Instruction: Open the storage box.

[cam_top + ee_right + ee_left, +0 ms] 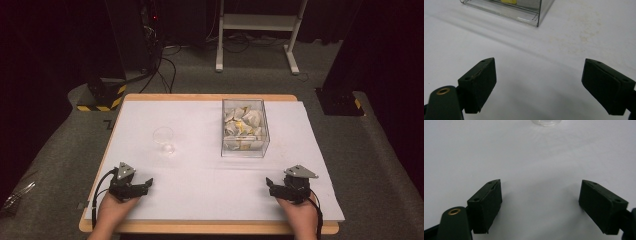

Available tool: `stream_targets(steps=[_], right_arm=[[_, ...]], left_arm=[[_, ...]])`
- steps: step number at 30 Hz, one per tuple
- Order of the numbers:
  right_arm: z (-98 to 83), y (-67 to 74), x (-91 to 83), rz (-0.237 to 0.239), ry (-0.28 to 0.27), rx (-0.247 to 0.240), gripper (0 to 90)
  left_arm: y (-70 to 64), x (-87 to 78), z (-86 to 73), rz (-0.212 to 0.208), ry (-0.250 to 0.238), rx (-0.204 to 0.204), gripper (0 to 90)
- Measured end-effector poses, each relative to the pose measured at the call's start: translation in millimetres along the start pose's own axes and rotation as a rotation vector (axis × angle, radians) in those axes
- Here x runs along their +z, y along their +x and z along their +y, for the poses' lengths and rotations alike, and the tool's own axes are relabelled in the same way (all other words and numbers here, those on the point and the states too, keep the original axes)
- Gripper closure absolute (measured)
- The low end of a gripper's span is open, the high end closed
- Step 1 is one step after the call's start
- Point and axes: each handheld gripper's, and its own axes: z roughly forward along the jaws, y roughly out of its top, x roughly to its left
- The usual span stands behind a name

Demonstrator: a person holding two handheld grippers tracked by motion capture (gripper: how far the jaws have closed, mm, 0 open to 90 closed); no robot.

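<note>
From the high view, I hold my left gripper (pixel 142 184) and my right gripper (pixel 274 185) low at the near edge of the white table (pixel 200 165), both well short of the clear cup (pixel 164 139) and the clear box (pixel 244 128) of crumpled wrappers. In the left gripper view, my jaws stand spread over bare table, the cup's base (pixel 546 122) far ahead. In the right gripper view, my jaws are spread too, the box's corner (pixel 524 12) ahead on the left.
</note>
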Motion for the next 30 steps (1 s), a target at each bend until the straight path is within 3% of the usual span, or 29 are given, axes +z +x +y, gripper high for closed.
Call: stream_targets(steps=[11, 16, 23, 30], right_arm=[[4.8, 15.3, -0.3, 0.018, -0.033, -0.032, 16.1], [6.9, 20.5, -2.4, 0.034, -0.073, -0.041, 19.8], [11.0, 24.7, 0.5, 0.038, -0.026, -0.047, 17.0], [14.5, 29.1, 2.4, 0.043, -0.027, -0.041, 14.1]], left_arm=[[-0.1, 0.0, -0.1, 0.001, -0.002, -0.001, 19.2], [0.0, 0.0, -0.1, 0.002, -0.002, 0.001, 19.2], [-0.4, -0.1, -0.3, 0.004, -0.003, 0.000, 19.3], [-0.6, -0.2, -0.4, 0.005, -0.004, 0.000, 19.4]])
